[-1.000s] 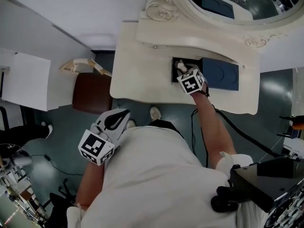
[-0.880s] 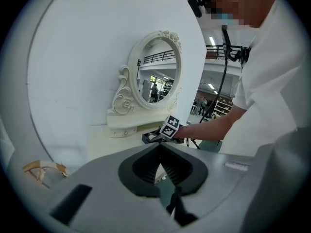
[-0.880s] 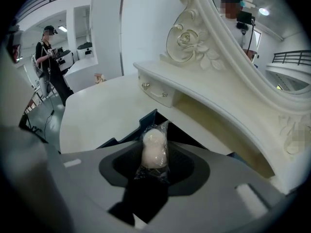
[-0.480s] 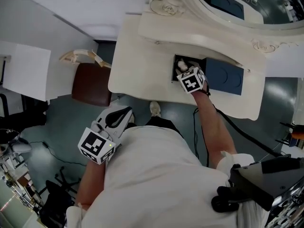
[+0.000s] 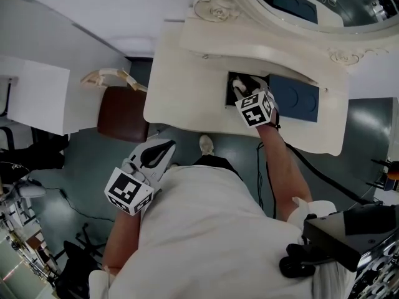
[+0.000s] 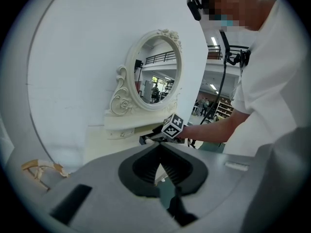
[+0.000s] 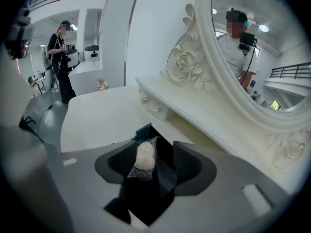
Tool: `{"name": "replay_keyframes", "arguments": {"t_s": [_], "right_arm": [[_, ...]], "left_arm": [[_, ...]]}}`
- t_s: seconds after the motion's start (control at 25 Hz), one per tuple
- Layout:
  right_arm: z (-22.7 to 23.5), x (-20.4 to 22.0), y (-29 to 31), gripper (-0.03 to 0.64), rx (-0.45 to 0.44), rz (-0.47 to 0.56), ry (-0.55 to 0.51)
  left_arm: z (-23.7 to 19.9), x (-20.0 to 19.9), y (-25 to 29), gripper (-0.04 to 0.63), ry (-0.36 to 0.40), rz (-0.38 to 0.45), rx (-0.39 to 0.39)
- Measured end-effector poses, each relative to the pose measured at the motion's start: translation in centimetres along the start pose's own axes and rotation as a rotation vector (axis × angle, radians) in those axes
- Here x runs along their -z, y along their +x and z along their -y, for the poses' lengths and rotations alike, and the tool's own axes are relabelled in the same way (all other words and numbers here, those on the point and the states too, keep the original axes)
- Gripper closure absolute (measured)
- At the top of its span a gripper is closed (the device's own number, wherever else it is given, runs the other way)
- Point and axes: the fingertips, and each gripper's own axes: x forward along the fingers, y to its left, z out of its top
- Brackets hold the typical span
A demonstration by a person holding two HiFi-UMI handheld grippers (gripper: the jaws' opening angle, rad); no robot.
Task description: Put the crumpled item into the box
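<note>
– While the right gripper (image 5: 243, 91) hangs over it, what surface lies beneath?
– Cream dressing table (image 5: 187, 98), set against a white wall (image 5: 75, 17). Grey-green floor (image 5: 81, 185) lies behind the tool. An ornate oval mirror (image 5: 299, 5) stands just beyond the jaws.
– Anything close to the tool?
– Blue lid (image 5: 296, 97), flat on the tabletop just beside the gripper on its right. Open dark box (image 7: 163, 154) directly under the jaws.
– Jaw condition?
– Spread wide; they have just been opening. The crumpled item (image 7: 144, 155), pale and wrapped in clear film, lies in the box below and between the pads (image 7: 185, 164). Neither pad presses on it.
– And the other tool?
– Left gripper (image 6: 159, 147) is held back beside the person's torso, well apart from the table. Its jaws are together with nothing between them.
</note>
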Motion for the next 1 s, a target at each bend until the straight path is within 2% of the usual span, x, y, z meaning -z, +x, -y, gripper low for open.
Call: {"name": "replay_keyframes", "arguments": {"t_s": [0.24,0.4,0.48,1.0], "right_arm": [[-0.5,-1.0,-5.4,0.473,0.110,0.074,-0.055],[-3.1,-0.7,-8.5,0.542,0.138,0.095,-0.032],[-5.0,-0.5,-10.0,0.608,0.138,0.099,-0.022],[-24.8,-0.2,-18.0,0.615,-0.034,0.146,0.060]], "left_arm": [[0.8,0.0,-1.9,0.595,0.046,0.025,0.048],[1.3,1.1,-4.1,0.596,0.059,0.038,0.080],[1.7,1.7,-5.5,0.597,0.065,0.046,0.095],[4.6,8.5,-16.7,0.597,0.111,0.062,0.170]]}}
